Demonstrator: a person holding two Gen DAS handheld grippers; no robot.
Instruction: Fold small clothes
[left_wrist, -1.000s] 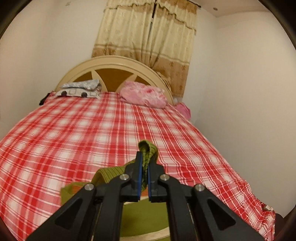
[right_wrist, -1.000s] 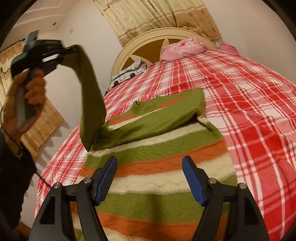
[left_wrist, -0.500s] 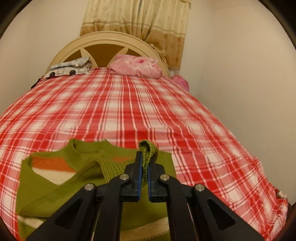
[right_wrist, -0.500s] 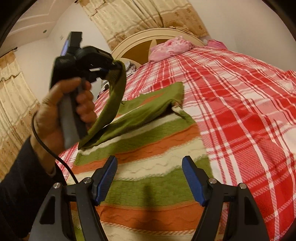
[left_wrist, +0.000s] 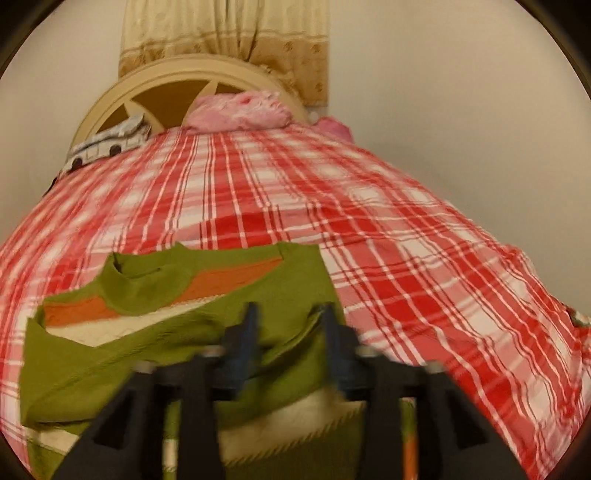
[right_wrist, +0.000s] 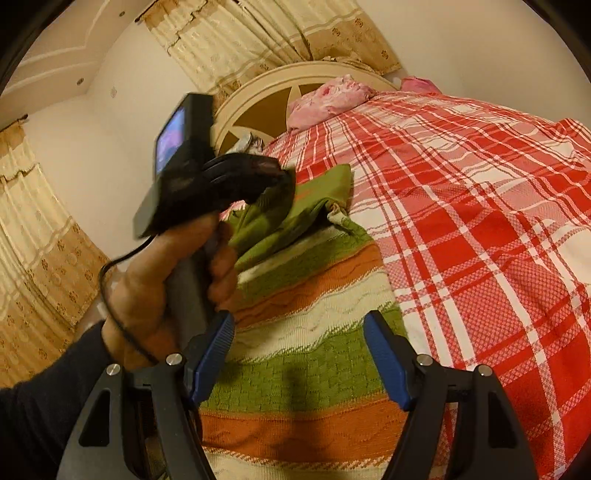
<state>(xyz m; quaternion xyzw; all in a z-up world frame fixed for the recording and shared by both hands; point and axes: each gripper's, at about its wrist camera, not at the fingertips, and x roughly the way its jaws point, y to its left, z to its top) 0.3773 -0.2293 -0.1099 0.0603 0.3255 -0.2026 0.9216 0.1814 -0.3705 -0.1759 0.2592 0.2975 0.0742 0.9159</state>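
A small green, orange and cream striped sweater (right_wrist: 314, 332) lies flat on the red plaid bed (right_wrist: 480, 221). In the left wrist view the sweater (left_wrist: 155, 295) has both green sleeves folded across its chest. My left gripper (left_wrist: 290, 325) is open just above the sleeve cuff, which lies between its jaws, blurred by motion. In the right wrist view the left gripper (right_wrist: 284, 184) hangs over the folded sleeves, held by a hand. My right gripper (right_wrist: 299, 343) is open and empty above the sweater's lower body.
Pink pillows (left_wrist: 240, 114) and a folded grey-and-white cloth (left_wrist: 107, 144) lie at the cream headboard (left_wrist: 177, 85). A wall runs along the bed's right side (left_wrist: 461, 110). Curtains (right_wrist: 44, 251) hang on the left.
My left gripper carried the green sleeve down and across the sweater's chest, then opened and let go of it. The right gripper has stayed open over the lower body.
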